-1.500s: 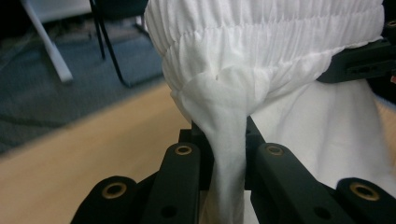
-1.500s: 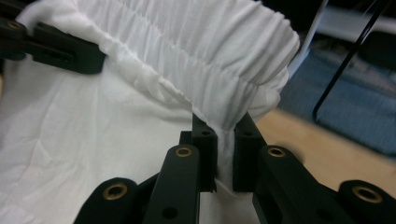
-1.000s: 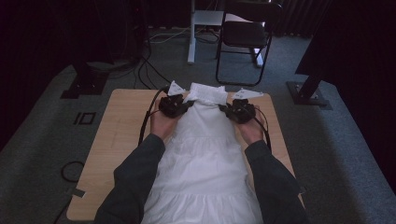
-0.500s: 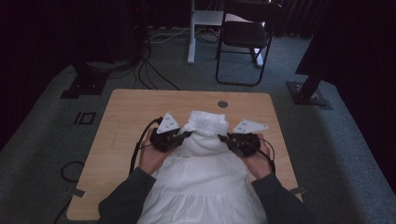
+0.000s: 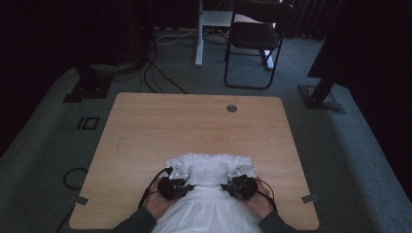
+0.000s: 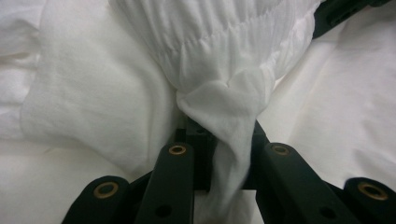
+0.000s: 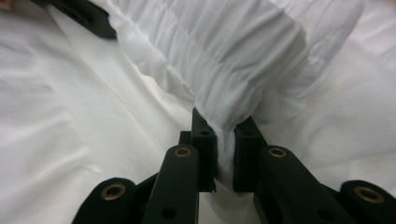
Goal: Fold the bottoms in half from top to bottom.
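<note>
A white garment (image 5: pixel 209 167) with a gathered, smocked band lies bunched at the near edge of the wooden table (image 5: pixel 194 126). My left gripper (image 5: pixel 176 187) is shut on a pinch of that cloth at the band's left end, and the fold runs down between its black jaws (image 6: pixel 224 133). My right gripper (image 5: pixel 240 187) is shut on the band's right end, where a thin pleated fold (image 7: pixel 224 140) is squeezed between its pads. Both grippers sit low on the cloth with a hand behind each. The rest of the garment spreads toward the person, off the bottom of the high view.
A round cable hole (image 5: pixel 231 108) sits near the table's far edge. Behind the table stand a black folding chair (image 5: pixel 255 39) and a white post (image 5: pixel 199 34). Cables (image 5: pixel 155 73) run over the carpet, and black stand bases (image 5: pixel 320 97) lie at both sides.
Both hands have come back from the table's far part to its near edge and sunk, drawing the garment's top end with them. The far half of the tabletop is now bare.
</note>
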